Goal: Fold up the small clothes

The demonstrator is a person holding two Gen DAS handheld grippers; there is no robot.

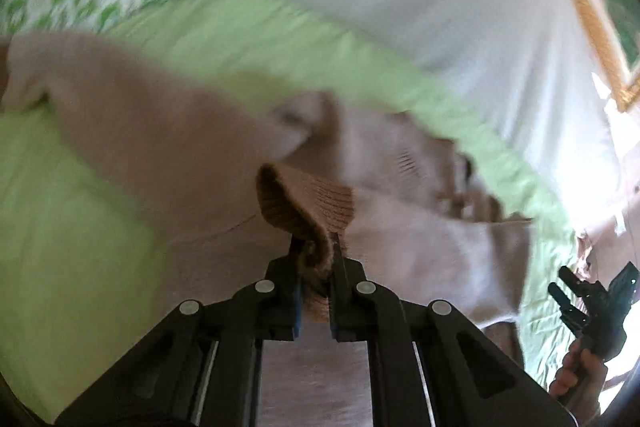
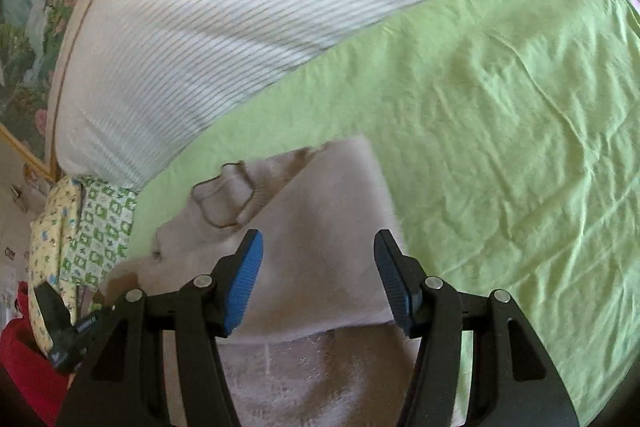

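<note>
A small beige knit sweater (image 1: 168, 131) lies on a light green sheet (image 1: 52, 227). My left gripper (image 1: 316, 247) is shut on its brown ribbed cuff (image 1: 304, 203) and holds it lifted over the body of the sweater. In the right wrist view the sweater (image 2: 320, 219) lies folded below my right gripper (image 2: 318, 243), which is open and empty just above it. The collar (image 2: 228, 195) shows to the left. The right gripper also shows in the left wrist view (image 1: 588, 303) at the far right, held by a hand.
A white striped quilt (image 2: 224, 27) lies along the far side of the sheet. Green patterned clothes (image 2: 100, 227) are stacked at the left, with a red item (image 2: 24, 359) below them. A gold-framed picture (image 1: 592, 15) is behind.
</note>
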